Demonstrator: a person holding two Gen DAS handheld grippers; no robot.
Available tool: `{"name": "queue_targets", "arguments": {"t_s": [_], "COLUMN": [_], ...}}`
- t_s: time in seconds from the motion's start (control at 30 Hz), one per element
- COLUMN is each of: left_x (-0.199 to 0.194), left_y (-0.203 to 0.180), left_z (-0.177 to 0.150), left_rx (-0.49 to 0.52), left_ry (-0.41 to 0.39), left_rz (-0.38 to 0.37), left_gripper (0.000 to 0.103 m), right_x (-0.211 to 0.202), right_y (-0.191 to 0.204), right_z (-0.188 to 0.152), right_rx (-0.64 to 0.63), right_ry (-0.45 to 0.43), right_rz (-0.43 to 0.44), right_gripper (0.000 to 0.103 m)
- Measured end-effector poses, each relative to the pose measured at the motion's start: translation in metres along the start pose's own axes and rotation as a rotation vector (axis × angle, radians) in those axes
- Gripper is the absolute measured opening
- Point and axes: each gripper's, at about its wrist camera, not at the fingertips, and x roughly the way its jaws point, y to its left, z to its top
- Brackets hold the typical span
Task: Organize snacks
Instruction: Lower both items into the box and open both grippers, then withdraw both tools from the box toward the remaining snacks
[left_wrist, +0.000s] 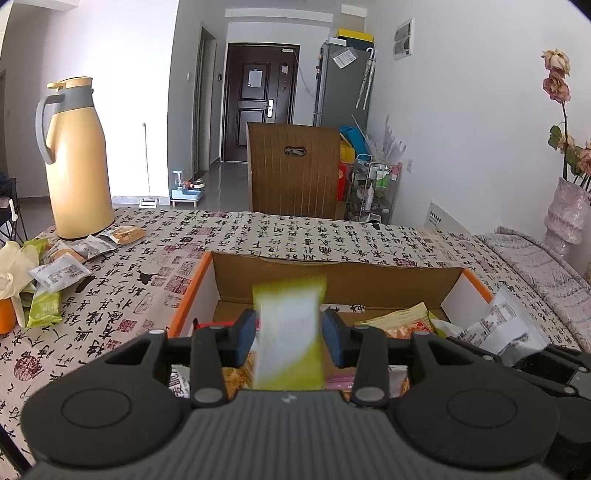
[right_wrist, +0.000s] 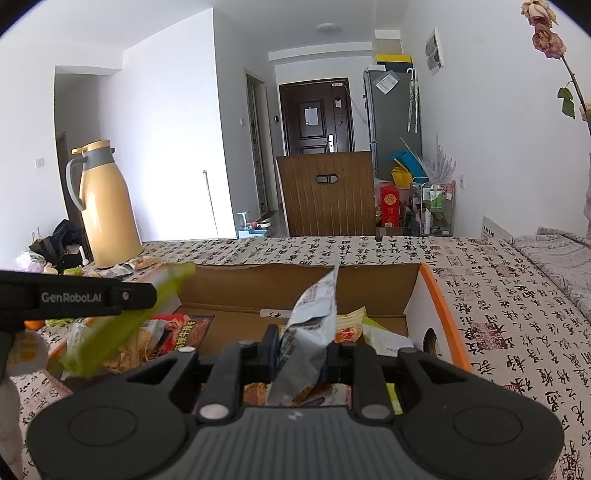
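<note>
An open cardboard box (left_wrist: 332, 275) with an orange rim sits on the table and holds several snack packets (left_wrist: 402, 325). My left gripper (left_wrist: 289, 326) stands over the box with its jaws spread; a green and white snack packet (left_wrist: 288, 332) is blurred between the blue pads, with a gap on both sides. In the right wrist view the same green packet (right_wrist: 110, 332) shows beside the left gripper's arm (right_wrist: 74, 297). My right gripper (right_wrist: 303, 350) is shut on a grey and white snack packet (right_wrist: 314, 325) over the box (right_wrist: 295, 280).
A yellow thermos jug (left_wrist: 77, 158) stands at the table's far left, with several loose snack packets (left_wrist: 59, 271) in front of it. A pink vase with dried flowers (left_wrist: 565, 210) stands at the right. A wooden chair back (left_wrist: 295, 170) is beyond the table.
</note>
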Motion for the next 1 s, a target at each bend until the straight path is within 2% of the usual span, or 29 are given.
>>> {"name": "queue_targets", "arguments": {"t_s": [0.03, 0.1, 0.13, 0.23, 0.27, 0.3, 0.77, 1.0], "left_x": [-0.001, -0.002, -0.002, -0.004, -0.005, -0.006, -0.011, -0.029], "left_y": [0.000, 0.001, 0.002, 0.005, 0.007, 0.007, 0.011, 0.007], "left_z": [0.000, 0.000, 0.000, 0.001, 0.001, 0.001, 0.004, 0.010], "left_rx": [-0.002, -0.012, -0.017, -0.041, -0.049, -0.057, -0.076, -0.073], "left_ry": [-0.002, -0.008, -0.012, -0.025, -0.032, -0.040, -0.043, -0.073], "left_rz": [0.000, 0.010, 0.019, 0.046, 0.057, 0.070, 0.077, 0.075], "left_gripper": [0.048, 0.062, 0.072, 0.095, 0.103, 0.103, 0.103, 0.103], "right_x": [0.000, -0.001, -0.001, -0.002, -0.003, -0.004, -0.016, -0.026], "right_y": [-0.001, -0.002, -0.003, -0.006, -0.006, -0.007, -0.011, -0.008], "right_z": [0.000, 0.000, -0.001, 0.000, 0.000, 0.000, 0.003, 0.009], "right_rx": [0.004, 0.008, 0.010, 0.018, 0.022, 0.024, 0.039, 0.031], "right_ry": [0.000, -0.002, -0.002, -0.011, -0.016, -0.023, -0.043, -0.059], "right_rz": [0.002, -0.002, -0.004, -0.016, -0.022, -0.030, -0.061, -0.082], "right_gripper": [0.028, 0.048, 0.055, 0.083, 0.097, 0.103, 0.103, 0.103]}}
